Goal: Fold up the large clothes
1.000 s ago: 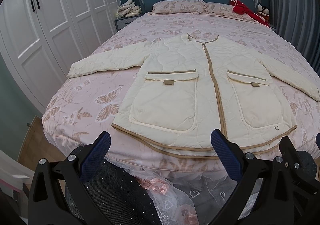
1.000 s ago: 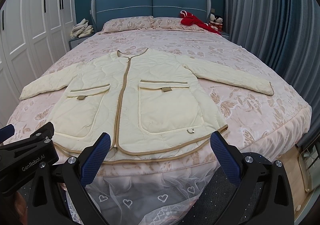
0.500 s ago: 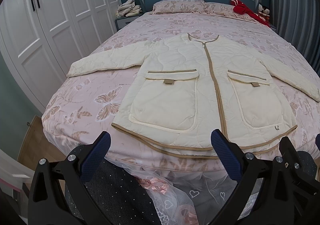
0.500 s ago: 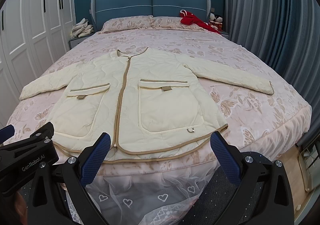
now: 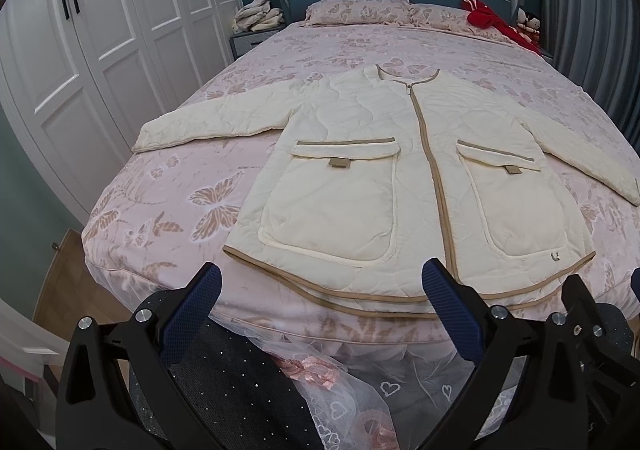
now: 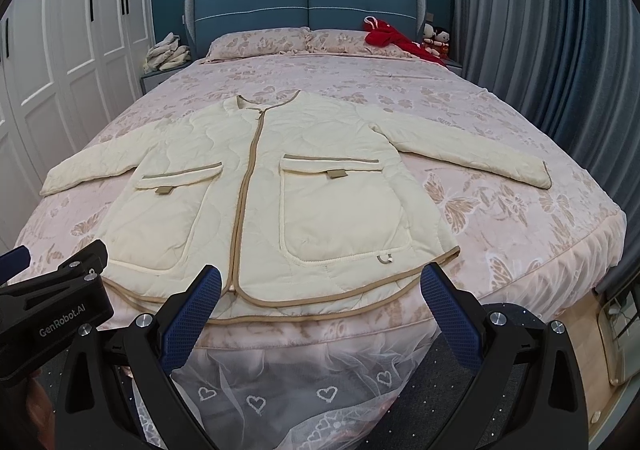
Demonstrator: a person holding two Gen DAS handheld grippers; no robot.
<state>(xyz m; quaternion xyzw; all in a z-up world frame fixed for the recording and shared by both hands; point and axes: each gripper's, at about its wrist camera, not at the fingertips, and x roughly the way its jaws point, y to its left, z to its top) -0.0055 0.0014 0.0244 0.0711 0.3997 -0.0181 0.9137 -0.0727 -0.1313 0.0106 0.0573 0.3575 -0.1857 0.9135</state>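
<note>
Bare bedspread (image 6: 500, 217) lies open right of the jacket (image 6: 272, 189), and more on its left and far side. The red garment (image 6: 396, 37), pillows (image 5: 356, 9) and wardrobe (image 5: 100, 29) stand well clear of it.

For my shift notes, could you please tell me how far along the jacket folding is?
Done: the cream quilted jacket lies flat, zipped, sleeves spread on the bed. In hand: nothing; left gripper and right gripper are open, jaws apart. Left: every fold.
</note>
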